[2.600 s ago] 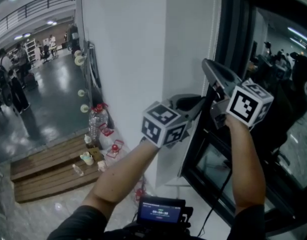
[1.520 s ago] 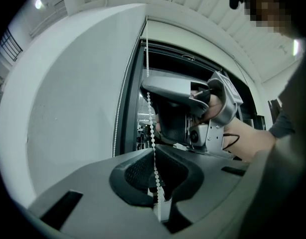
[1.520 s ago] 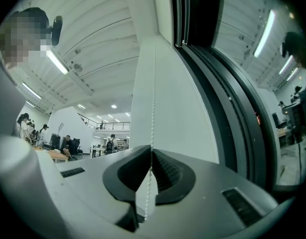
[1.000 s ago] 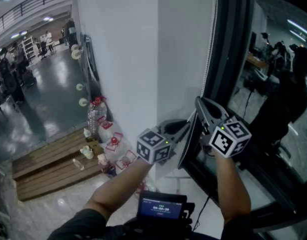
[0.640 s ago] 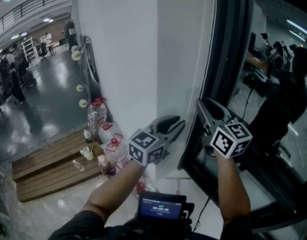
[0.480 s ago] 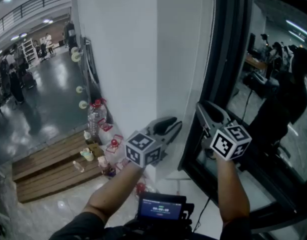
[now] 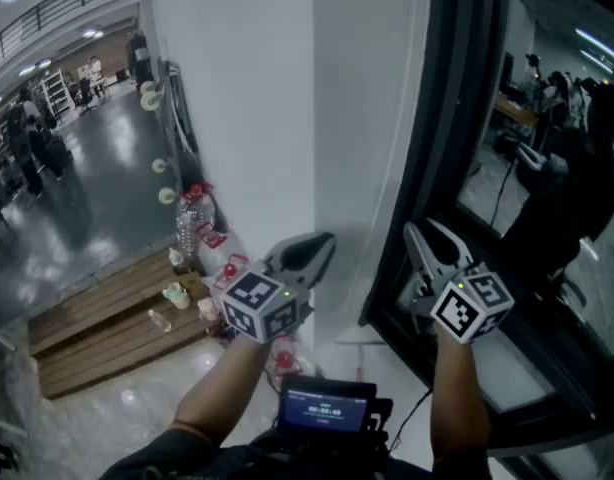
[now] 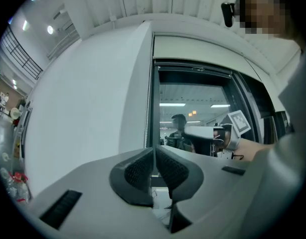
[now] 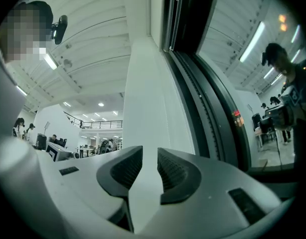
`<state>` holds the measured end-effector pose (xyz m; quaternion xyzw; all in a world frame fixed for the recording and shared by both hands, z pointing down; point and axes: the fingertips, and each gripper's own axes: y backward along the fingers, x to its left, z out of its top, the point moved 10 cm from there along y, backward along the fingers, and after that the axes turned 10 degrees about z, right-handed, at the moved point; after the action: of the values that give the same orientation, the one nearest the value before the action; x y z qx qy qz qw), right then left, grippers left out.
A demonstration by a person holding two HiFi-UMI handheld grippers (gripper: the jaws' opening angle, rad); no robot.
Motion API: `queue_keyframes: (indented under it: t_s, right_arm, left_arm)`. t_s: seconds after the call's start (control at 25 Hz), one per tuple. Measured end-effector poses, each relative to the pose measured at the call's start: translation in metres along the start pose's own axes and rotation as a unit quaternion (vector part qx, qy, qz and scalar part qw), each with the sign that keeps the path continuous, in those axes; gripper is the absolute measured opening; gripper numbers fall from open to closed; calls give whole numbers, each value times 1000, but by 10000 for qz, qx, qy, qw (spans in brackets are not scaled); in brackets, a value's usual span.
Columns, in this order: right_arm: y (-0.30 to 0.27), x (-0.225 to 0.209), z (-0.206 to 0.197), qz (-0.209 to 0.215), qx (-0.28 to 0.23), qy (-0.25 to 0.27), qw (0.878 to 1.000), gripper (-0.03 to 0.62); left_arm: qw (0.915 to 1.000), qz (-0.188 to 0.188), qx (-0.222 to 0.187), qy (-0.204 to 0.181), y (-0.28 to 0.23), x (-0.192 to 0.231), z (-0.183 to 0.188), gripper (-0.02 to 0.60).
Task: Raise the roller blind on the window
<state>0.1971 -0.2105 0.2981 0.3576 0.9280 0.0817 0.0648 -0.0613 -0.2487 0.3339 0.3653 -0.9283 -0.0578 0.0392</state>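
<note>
Beads make up the thin pull chain [image 8: 146,113] that hangs straight down at the left edge of the window [image 7: 547,198], where the dark frame [image 7: 457,118] meets the white wall [image 7: 237,118]. High at the top of the window is a pale strip that looks like the roller blind [image 8: 193,46]. The chain is the part to grab, not the cloth. I think it is light and floppy, and the round beads may slip, so it is best to pinch across a few beads and squeeze well. A pull straight down should turn the roll; a sideways tug could make the chain jump off.

The left gripper [image 7: 325,240] is in front of the wall, a bit away from the chain. Its fingers [image 8: 135,171] have just been closing and are almost pressed together, with nothing I can see between them. The right gripper [image 7: 419,230] is near the window frame. Its fingers [image 9: 125,171] have just been opening and stand spread, with only wall showing through the gap.
</note>
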Motion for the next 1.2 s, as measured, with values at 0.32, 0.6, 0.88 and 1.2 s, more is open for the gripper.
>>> queue_keyframes:
  t_s: [0.32, 0.6, 0.88, 1.2]
  right_arm:
    - [25, 14, -18, -90, 141, 16, 9999, 81]
    - [35, 35, -29, -114, 215, 176, 9995, 26]
    - [51, 40, -40, -261, 229, 113, 9993, 23]
    - [53, 41, -48, -291, 351, 63, 9989, 21]
  left_arm:
    - [9994, 270, 221, -3, 36, 9, -3, -5]
    - [9982, 542, 160, 183, 66, 16, -11, -5]
    - [9965, 756, 350, 86, 85, 19, -26, -5]
    - [9938, 872, 683, 123, 87, 11, -34, -6]
